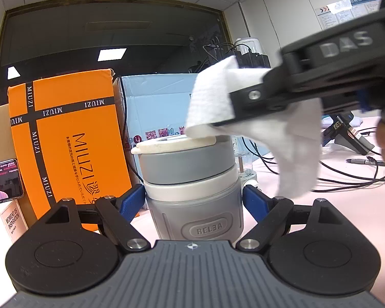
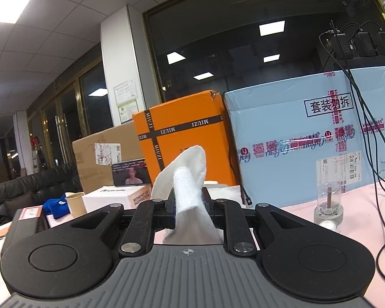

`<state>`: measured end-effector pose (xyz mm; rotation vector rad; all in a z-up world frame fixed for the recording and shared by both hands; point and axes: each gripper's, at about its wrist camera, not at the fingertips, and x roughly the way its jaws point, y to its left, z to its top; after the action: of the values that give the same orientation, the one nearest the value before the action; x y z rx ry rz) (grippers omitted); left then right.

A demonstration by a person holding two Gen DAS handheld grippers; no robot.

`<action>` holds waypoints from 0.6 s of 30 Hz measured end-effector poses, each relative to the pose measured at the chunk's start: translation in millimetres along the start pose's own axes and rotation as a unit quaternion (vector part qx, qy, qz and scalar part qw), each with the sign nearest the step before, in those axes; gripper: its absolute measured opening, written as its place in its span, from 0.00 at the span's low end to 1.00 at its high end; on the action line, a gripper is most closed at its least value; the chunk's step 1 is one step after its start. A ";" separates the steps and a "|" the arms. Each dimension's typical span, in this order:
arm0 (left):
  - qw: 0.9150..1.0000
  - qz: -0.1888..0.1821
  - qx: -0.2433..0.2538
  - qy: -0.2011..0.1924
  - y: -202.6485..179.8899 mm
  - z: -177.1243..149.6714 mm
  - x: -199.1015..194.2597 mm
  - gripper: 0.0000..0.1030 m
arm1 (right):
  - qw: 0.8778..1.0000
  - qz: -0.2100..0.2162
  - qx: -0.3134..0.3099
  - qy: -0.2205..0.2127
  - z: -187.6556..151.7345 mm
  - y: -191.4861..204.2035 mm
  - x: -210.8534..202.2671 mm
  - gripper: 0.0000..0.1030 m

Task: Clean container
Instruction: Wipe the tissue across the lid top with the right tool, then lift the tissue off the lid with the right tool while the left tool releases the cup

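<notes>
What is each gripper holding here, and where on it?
The left gripper clamps the grey container around its lower body. The right gripper pinches the white cloth near its middle.

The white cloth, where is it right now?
In the left wrist view, the white cloth is pinched in the right gripper, its lower edge at the rim of the grey cup held by the left gripper.

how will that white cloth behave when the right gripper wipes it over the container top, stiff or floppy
Probably floppy: the white cloth droops in a loose fold below the right gripper. It looks thin and light, so it may bunch instead of pressing flat on the container. Its textured weave likely grips the lid, not slides.
</notes>
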<state>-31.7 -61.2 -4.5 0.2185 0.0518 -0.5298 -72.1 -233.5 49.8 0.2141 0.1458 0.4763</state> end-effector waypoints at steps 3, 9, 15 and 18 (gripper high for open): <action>1.000 -0.002 -0.006 -0.007 3.7 0.3 -0.3 0.80 | 1.000 0.009 0.010 0.001 -7.1 2.7 -7.0 0.15; 0.999 -0.002 -0.028 -0.023 9.9 0.0 -6.1 0.85 | 0.999 0.015 0.029 0.015 -21.5 2.6 -10.2 0.15; 0.999 -0.010 -0.043 -0.028 13.4 1.2 -10.8 0.91 | 0.998 0.012 0.059 0.008 -27.2 -3.7 -17.2 0.15; 0.998 -0.014 -0.049 -0.035 14.6 2.3 -14.3 0.92 | 0.998 0.007 0.070 0.001 -28.6 -7.8 -23.4 0.15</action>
<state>-36.7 -42.4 2.1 0.1040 0.0117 -0.5601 -94.6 -246.4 22.4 0.3513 0.1802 0.4805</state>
